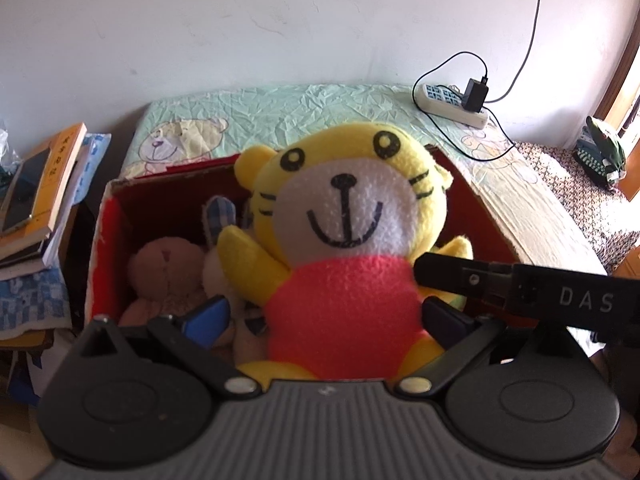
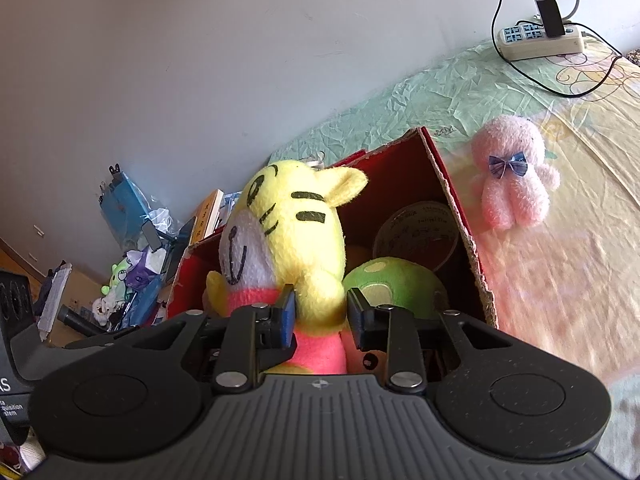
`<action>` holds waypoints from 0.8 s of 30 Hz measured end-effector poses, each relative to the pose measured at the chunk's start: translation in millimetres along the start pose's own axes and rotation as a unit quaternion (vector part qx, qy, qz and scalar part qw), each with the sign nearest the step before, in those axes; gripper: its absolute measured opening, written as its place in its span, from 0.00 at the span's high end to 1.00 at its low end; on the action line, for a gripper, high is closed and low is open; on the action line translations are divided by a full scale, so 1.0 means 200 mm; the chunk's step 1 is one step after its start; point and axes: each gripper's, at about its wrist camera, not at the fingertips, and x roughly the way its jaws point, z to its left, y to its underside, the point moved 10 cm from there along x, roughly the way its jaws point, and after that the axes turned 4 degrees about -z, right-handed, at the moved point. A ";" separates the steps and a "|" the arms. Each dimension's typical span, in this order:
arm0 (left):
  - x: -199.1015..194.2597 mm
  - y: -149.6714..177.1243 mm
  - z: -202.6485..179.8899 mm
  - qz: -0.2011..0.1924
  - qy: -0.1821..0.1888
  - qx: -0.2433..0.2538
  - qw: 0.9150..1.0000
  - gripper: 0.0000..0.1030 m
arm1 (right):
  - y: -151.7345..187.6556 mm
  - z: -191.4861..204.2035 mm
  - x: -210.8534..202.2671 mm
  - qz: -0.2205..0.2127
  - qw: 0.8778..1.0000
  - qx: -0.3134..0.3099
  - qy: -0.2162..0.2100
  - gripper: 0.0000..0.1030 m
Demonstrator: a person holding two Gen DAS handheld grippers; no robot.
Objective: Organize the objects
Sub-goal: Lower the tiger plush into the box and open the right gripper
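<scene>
A pale wall stood behind a bed laid with a crinkled green sheet (image 1: 320, 108), a power strip (image 1: 452, 104) lying on it toward the far right, well beyond both sets of fingers. A red cardboard box (image 1: 108, 216) sat on the sheet, already holding a beige soft toy (image 1: 164, 268) ahead and to the left of the left fingers, and a green mushroom plush (image 2: 396, 280) just past the right fingers.

The yellow tiger plush (image 1: 340, 216) sat upright in the box. The left gripper (image 1: 328, 316) bracketed its red belly, blue pads either side; the jaws stood wide, and whether the pads actually pressed the fabric could not be told. The right gripper (image 2: 320, 316) had closed nearly all the way on the tiger at its neck and shoulder, the plush bunched between the pads, its black finger reaching across in the left camera's view.

This looked like the placing step: the tiger was being settled among the toys already boxed. The next move likely called for letting go cleanly so the toy stayed seated rather than tipping over the rim, then going for the pink plush (image 2: 512, 176), which lay on the sheet outside the box, ahead and to the right of the right fingers.
</scene>
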 end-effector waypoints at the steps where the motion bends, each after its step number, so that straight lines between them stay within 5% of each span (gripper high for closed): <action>1: -0.01 0.00 0.00 -0.002 -0.003 0.001 1.000 0.02 | 0.00 0.00 -0.01 0.000 1.000 0.005 -0.005 0.69; 24: -0.12 -0.01 -0.06 -0.028 -0.075 -0.023 0.996 0.02 | -0.06 -0.05 -0.15 -0.004 0.999 -0.034 -0.043 0.66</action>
